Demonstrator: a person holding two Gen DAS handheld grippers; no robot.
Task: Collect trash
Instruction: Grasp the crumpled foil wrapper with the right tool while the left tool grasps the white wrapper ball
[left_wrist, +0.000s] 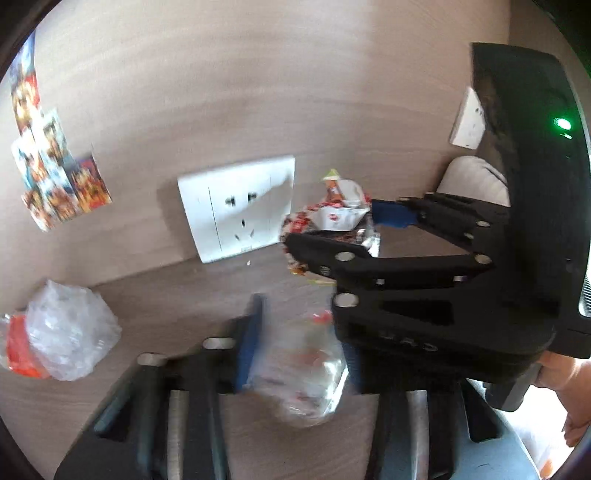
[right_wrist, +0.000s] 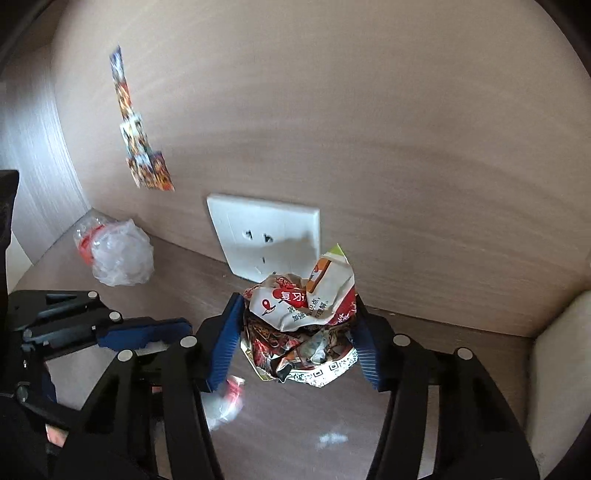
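Note:
My right gripper (right_wrist: 299, 332) is shut on a crumpled red and white snack wrapper (right_wrist: 301, 321) and holds it above the wooden desk (right_wrist: 295, 424); it also shows in the left wrist view (left_wrist: 328, 218). My left gripper (left_wrist: 299, 358) is shut on a clear crumpled plastic wrapper with red print (left_wrist: 303, 365), low over the desk, just left of and below the right gripper. A wad of clear plastic on a squashed bottle with an orange label (left_wrist: 55, 336) lies at the desk's back left, also seen in the right wrist view (right_wrist: 114, 251).
A white wall socket (right_wrist: 266, 236) sits on the wooden back wall behind the wrapper. Colourful stickers (right_wrist: 142, 147) hang on the wall at left. A second socket (left_wrist: 468, 118) and a grey cushion (right_wrist: 554, 369) are at the right.

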